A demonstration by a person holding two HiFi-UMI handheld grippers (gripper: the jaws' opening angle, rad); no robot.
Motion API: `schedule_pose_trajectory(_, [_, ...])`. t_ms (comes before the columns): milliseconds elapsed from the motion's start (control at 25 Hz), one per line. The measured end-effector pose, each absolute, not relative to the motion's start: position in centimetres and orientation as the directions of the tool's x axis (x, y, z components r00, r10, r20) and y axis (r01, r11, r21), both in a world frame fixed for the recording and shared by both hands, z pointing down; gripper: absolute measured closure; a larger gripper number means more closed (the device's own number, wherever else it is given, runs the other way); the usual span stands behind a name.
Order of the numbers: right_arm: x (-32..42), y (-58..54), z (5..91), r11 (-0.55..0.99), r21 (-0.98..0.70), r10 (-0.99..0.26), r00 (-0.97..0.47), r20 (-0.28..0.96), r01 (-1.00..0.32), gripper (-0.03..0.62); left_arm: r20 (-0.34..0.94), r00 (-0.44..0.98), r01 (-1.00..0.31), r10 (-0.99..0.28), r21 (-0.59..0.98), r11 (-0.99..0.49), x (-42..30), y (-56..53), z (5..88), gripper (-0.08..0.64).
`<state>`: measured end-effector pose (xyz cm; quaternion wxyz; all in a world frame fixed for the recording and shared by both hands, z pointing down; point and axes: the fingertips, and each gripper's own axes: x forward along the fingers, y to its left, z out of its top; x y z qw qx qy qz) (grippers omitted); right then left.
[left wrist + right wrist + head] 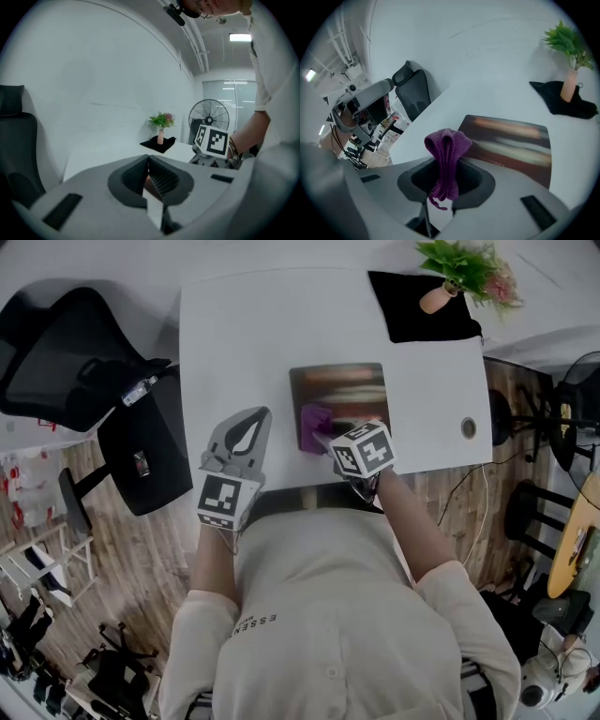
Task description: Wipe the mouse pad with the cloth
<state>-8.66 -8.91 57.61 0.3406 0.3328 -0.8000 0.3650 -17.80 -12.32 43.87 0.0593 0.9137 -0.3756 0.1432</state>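
- While the person leans over the white table (234, 334), the head view shows the mouse pad (345, 388) lying flat near the table's front edge. The purple cloth (315, 418) sits over the pad's near left part, at the tip of the right gripper (326, 434). The left gripper (250, 418) is just left of the pad, over bare tabletop. A vase (435, 299) of greenery stands on a black cloth (412, 315) at the far right corner. An office chair (66, 352) is off to the left.
- Left gripper view: the left gripper (148, 161) has its jaws pressed together with nothing between them. Beyond them are the right gripper's marker cube (213, 139), the vase (161, 137) and a fan (208, 117).
- Right gripper view: the right gripper (443, 185) is clamped on the purple cloth (446, 157), which bunches upright above the jaws. The mouse pad (511, 140) lies just beyond and to the right; whether the cloth touches it cannot be told here.
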Motion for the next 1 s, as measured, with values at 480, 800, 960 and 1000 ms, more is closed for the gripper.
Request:
schedule_pose_trajectory(480, [-9.7,-7.5,60.5,0.5,-0.348,-0.243,-0.514,0.822,-0.793,0.492,0.328,0.66,-0.713,-0.676,-0.01,-0.701,-19.2,-12.5,44.4,0.558])
schedule_pose_trajectory(800, [-6.7,-7.5,60.7,0.517,-0.354,-0.224,-0.523,0.822,-0.779,0.491,0.33,0.656,-0.709,-0.679,-0.041,-0.704,-15.4,-12.2,44.0,0.558])
schedule_pose_trajectory(960, [-4.8,-7.2,60.5,0.521,-0.348,-0.227,-0.519,0.824,-0.78,0.491,0.336,0.65,-0.715,-0.681,-0.031,-0.698,-13.9,-11.6,44.1,0.558])
schedule_pose_trajectory(1000, [-4.2,-7.3,60.5,0.521,-0.346,-0.228,-0.518,0.824,-0.78,0.491,0.339,0.649,-0.716,-0.681,-0.031,-0.698,-13.3,-11.5,44.2,0.558])
